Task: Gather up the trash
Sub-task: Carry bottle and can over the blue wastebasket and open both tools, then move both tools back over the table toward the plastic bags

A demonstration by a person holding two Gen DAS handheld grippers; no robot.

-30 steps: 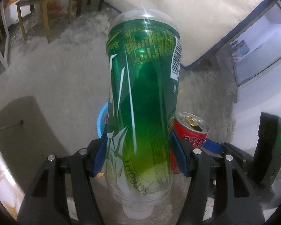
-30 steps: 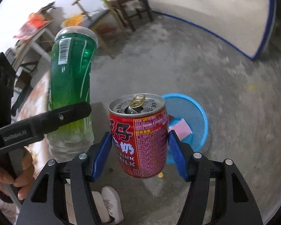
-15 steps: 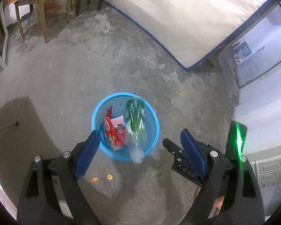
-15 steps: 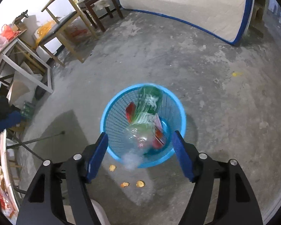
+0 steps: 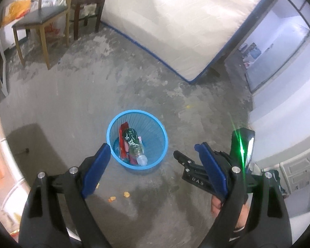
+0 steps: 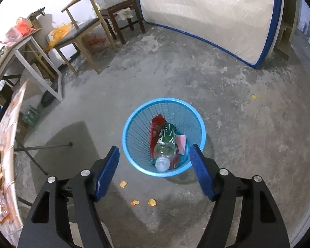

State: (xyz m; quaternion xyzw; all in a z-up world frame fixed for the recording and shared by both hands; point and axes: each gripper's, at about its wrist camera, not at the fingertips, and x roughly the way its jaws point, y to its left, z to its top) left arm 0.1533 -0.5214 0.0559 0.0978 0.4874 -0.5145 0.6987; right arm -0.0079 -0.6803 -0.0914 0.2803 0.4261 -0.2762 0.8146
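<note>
A blue mesh basket [image 5: 109,136] [image 6: 165,99] stands on the concrete floor below both grippers. In it lie a green plastic bottle [image 5: 131,139] [image 6: 166,136], cap end toward me, a red wrapper [image 5: 123,130] [image 6: 157,122], a pink piece [image 6: 181,142] and a red can [image 6: 175,161] partly under the bottle. My left gripper [image 5: 152,150] hangs open above the basket with nothing between its blue pads. My right gripper [image 6: 154,148] is open and empty too, straight over the basket. One of the right gripper's black fingers [image 5: 188,165] shows in the left wrist view, with a hand [image 5: 217,204] behind it.
A few orange crumbs [image 5: 126,194] [image 6: 123,184] lie on the floor just short of the basket. A mattress [image 6: 217,10] leans on the far wall. A wooden chair [image 6: 80,31], a stool [image 6: 122,10] and a white-framed table [image 6: 31,47] stand at the back left. A cluttered tabletop [image 6: 2,165] lies at left.
One second ago the left gripper held the green bottle and the right held the red can. Both let go; bottle and can now lie in the basket. The left gripper has risen.
</note>
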